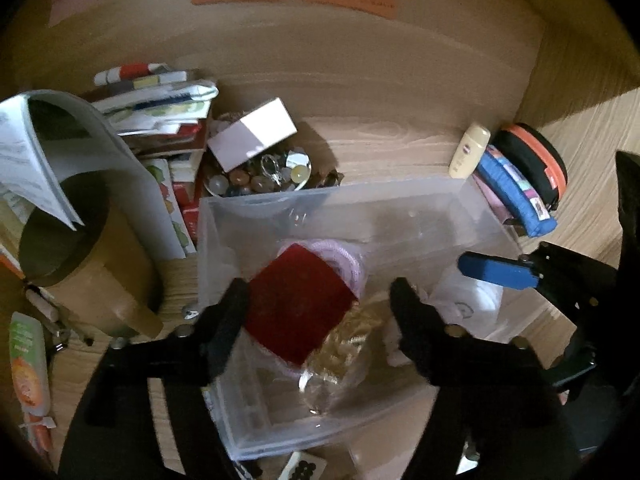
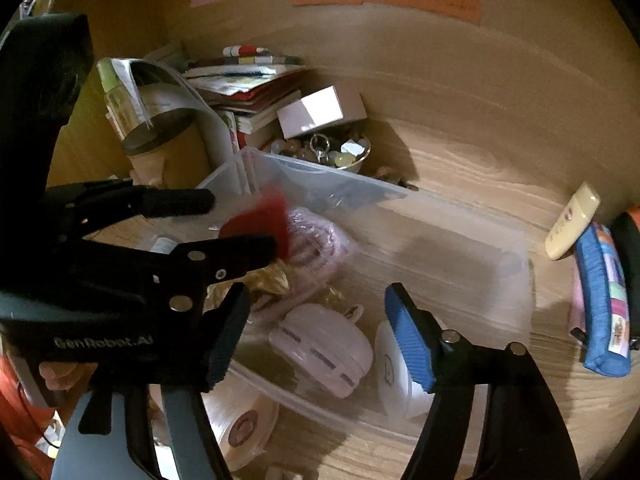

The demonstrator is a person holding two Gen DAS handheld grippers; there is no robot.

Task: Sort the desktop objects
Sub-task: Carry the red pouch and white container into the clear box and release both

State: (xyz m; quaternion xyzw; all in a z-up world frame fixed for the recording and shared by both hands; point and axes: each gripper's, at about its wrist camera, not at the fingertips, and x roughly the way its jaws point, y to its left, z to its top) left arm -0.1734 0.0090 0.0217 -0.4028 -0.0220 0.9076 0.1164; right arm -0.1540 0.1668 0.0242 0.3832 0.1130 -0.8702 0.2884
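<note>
A clear plastic bin stands on the wooden desk. My left gripper hangs open over its near left part. A dark red square box lies between the fingers, against the left one and apart from the right one; it looks blurred in the right wrist view. Under it are a pink coiled cable and something gold. My right gripper, with a blue pad, stands open above a pale pink case and a white round item in the bin.
Left of the bin stand a brown cylinder, a stack of books, a white box and a bowl of beads. To the right lie a cream bottle, a blue pencil case and a black-orange pouch.
</note>
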